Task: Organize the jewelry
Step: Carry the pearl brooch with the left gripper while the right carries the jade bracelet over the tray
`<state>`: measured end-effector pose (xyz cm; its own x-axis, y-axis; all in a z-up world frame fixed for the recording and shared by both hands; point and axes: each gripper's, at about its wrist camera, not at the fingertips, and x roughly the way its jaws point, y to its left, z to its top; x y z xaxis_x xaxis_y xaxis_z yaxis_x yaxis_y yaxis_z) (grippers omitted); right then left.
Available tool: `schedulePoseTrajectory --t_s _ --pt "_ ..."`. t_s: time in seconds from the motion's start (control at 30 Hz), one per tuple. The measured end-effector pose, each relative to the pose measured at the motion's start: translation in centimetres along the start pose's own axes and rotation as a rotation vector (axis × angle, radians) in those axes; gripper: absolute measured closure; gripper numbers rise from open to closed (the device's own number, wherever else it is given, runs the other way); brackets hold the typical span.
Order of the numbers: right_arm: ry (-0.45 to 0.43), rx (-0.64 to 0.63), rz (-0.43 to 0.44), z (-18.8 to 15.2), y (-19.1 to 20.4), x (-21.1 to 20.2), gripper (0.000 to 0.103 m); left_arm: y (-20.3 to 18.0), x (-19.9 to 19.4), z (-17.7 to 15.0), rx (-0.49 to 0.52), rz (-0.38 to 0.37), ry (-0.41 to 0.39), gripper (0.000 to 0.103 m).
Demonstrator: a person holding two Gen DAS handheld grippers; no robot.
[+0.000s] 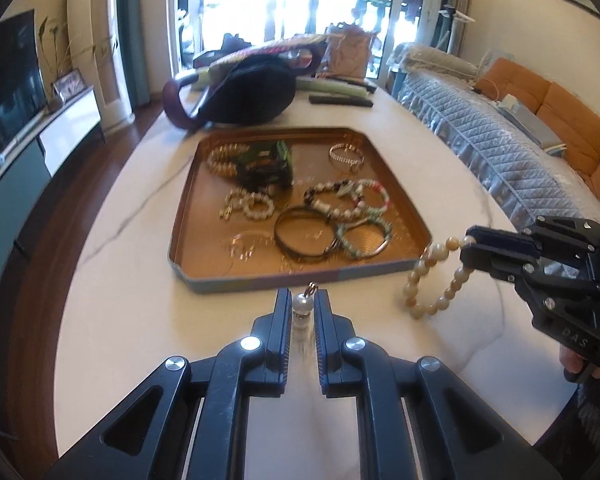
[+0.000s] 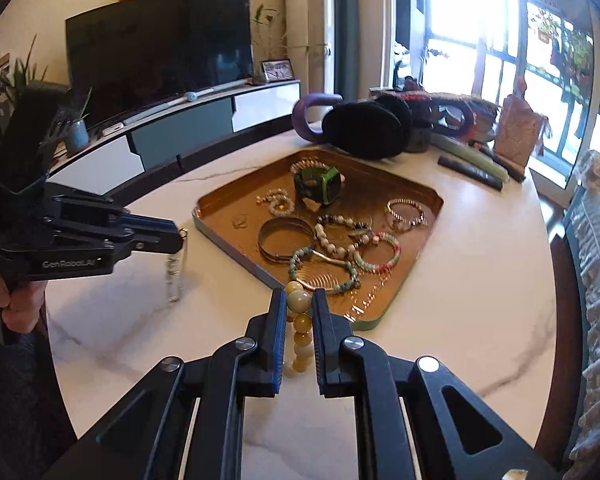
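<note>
Your right gripper point(image 2: 299, 312) clamps the cream bead bracelet point(image 1: 434, 276); your left gripper point(image 1: 302, 304) pinches a pearl-topped pendant point(image 1: 302, 307). Lower each gently into bare spots of the tray point(image 1: 300, 278), avoiding tangles.

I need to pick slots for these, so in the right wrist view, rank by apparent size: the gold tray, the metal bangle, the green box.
1. gold tray, by far the largest.
2. metal bangle.
3. green box, though it sits farther back, so its place after the bangle is unsure.

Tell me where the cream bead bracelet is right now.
The cream bead bracelet hangs from the right gripper, above the white table just off the gold tray's near right corner in the left wrist view.
</note>
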<state>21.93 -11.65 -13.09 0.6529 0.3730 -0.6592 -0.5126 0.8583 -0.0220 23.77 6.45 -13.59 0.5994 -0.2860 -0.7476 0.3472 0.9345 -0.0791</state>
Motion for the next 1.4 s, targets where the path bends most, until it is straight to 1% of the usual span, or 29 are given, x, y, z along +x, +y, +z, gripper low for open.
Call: schedulePoseTrajectory --t_s 0.13,0.27,0.53,0.67,0.9,0.97,1.1,1.23,1.3,1.4 --pt "-0.025 -0.003 0.0 0.4 0.1 -0.8 0.092 -0.5 -0.7 0.8 0.001 -0.004 -0.036 0.092" --pt "-0.048 0.004 -0.019 0.6 -0.2 -1.5 0.092 -0.9 -1.3 1.4 0.007 -0.012 -0.061 0.092" --pt "-0.068 0.051 -0.041 0.8 -1.3 -2.5 0.092 -1.2 -2.6 1.6 0.009 -0.007 -0.098 0.092" --pt "-0.083 0.066 -0.053 1.0 -1.6 -3.1 0.092 -0.9 -3.5 1.6 -0.014 -0.005 -0.123 0.092" --pt "-0.133 0.063 -0.078 2.5 -1.2 -4.2 0.092 -0.3 -5.1 1.3 -0.032 0.001 -0.154 0.092" --pt "-0.14 0.077 -0.069 3.2 -1.2 -4.0 0.092 0.0 -5.5 1.4 -0.043 0.0 -0.159 0.092" --pt "-0.15 0.069 -0.064 4.4 -0.8 -4.1 0.092 0.8 -6.1 2.5 -0.093 -0.004 -0.174 0.092" --pt "-0.181 0.035 -0.067 5.5 -0.1 -5.4 0.092 0.6 -7.0 3.5 -0.1 0.008 -0.207 0.092" --pt "-0.195 0.032 -0.059 6.1 -0.1 -6.0 0.092 0.6 -7.8 4.1 -0.117 -0.003 -0.23 0.092" --pt "-0.22 0.04 -0.042 7.2 -0.3 -6.7 0.092 0.3 -8.6 5.3 -0.113 0.001 -0.256 0.092"
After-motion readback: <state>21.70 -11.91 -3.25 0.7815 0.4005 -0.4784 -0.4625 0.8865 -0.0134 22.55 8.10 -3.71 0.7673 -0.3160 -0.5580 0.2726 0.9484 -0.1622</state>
